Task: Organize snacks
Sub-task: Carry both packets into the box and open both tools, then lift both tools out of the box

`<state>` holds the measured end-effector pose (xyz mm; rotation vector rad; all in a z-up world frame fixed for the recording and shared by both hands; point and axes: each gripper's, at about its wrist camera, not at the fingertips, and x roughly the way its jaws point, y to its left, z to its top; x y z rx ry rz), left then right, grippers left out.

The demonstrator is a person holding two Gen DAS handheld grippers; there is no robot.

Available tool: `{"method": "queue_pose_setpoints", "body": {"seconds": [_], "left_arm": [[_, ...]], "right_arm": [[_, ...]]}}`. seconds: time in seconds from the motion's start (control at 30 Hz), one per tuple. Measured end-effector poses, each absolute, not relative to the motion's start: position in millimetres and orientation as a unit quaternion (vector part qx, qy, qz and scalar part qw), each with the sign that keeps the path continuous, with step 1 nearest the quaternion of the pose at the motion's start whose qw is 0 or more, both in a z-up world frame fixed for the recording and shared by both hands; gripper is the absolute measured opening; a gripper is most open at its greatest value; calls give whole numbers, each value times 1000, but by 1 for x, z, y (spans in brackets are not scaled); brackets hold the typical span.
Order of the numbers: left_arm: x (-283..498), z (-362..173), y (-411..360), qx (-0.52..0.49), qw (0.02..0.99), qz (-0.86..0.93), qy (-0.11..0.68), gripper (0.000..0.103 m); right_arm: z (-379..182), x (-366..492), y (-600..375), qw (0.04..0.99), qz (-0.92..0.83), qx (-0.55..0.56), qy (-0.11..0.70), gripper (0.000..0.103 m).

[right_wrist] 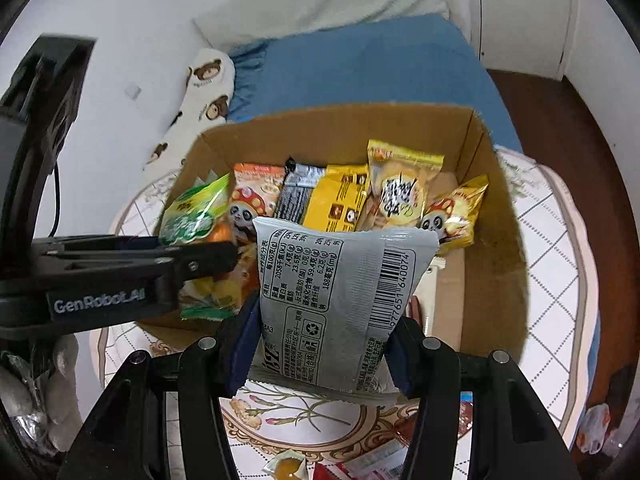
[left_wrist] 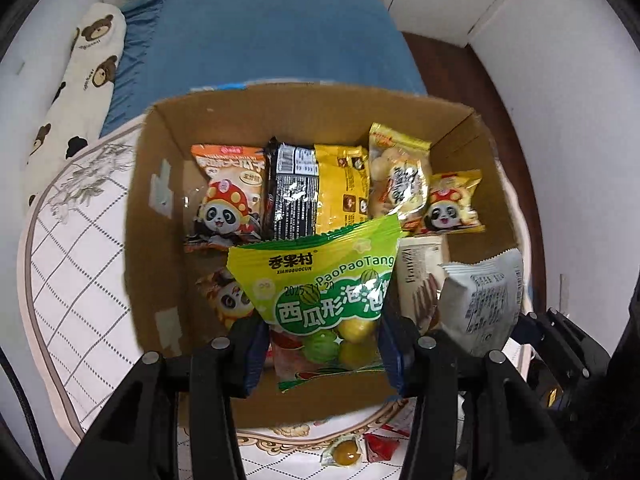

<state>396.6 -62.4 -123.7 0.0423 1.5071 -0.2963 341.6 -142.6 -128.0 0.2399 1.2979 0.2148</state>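
I see my left gripper (left_wrist: 324,344) clamped on a green candy bag (left_wrist: 320,280) — its upper part is bright green with white characters, its lower part is clear and shows round green and yellow sweets inside. The bag hangs over the open cardboard box (left_wrist: 168,208), above the near row of snacks; its long axis runs away from the fingers, and the crimped top edge points to the far wall of the box. My right gripper (right_wrist: 320,352) is closed on a grey packet (right_wrist: 344,292), whose back side faces the camera with a nutrition table and a barcode. This packet also stands lengthwise out of the jaws, its free end toward the box interior — just above the near wall. Inside the box, a row of packets leans at the far side: an orange panda bag (left_wrist: 224,192), a black bar (left_wrist: 294,188), a yellow pack (left_wrist: 342,188).
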Motion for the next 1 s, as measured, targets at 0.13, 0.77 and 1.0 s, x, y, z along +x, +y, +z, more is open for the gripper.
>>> {"method": "queue_pose_setpoints", "body": {"seconds": [0.13,0.77,1.0], "left_arm": [[406,-152,-66,19,691,-136,710,46],[402,-168,-45,33,706,-97,701,72],[390,-157,-36,36,729,-85,678,72]], "right_arm": [[-149,346,-140,769,105,117,620,58],[-189,346,-160,731,40,100,673,97],[-172,337,-169,749,21,81,658,97]]}}
